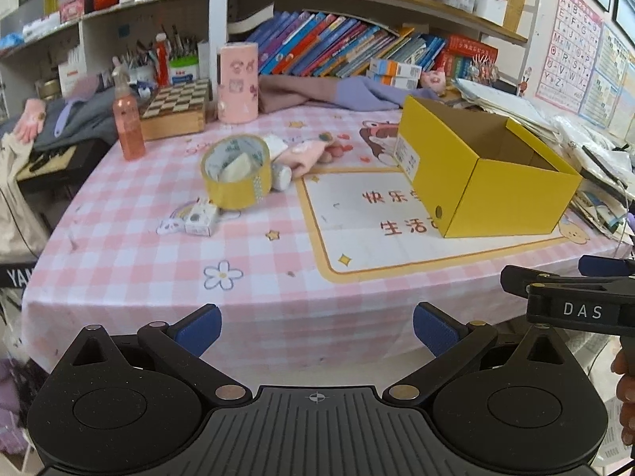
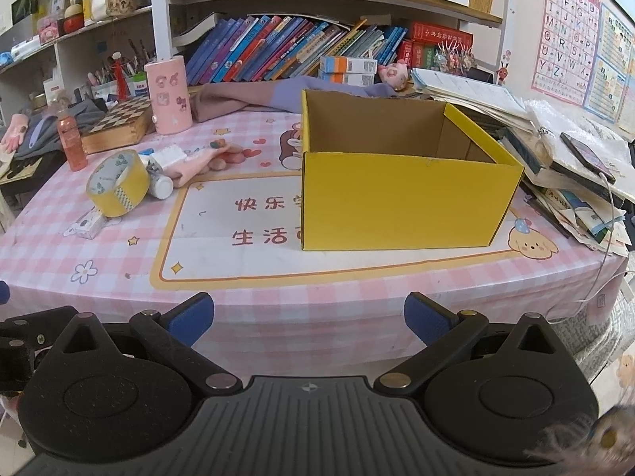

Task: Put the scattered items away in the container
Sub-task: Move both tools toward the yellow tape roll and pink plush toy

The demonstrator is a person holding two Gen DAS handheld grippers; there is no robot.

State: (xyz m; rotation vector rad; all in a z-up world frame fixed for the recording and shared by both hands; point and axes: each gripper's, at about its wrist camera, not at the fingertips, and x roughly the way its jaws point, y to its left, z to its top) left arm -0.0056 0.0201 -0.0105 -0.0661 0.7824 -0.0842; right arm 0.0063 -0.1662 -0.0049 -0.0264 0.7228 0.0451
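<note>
An open yellow cardboard box stands on the pink checked tablecloth, with no items visible inside. Left of it lies a cluster: a yellow tape roll, a small white bottle, a pink sock and a small white packet. My left gripper is open at the table's near edge, holding nothing. My right gripper is also open and holding nothing, in front of the box.
A pink bottle, a checkered wooden box and a pink cylinder stand at the back left. Folded cloth lies behind. Stacked books and papers crowd the right edge. Shelves of books line the wall.
</note>
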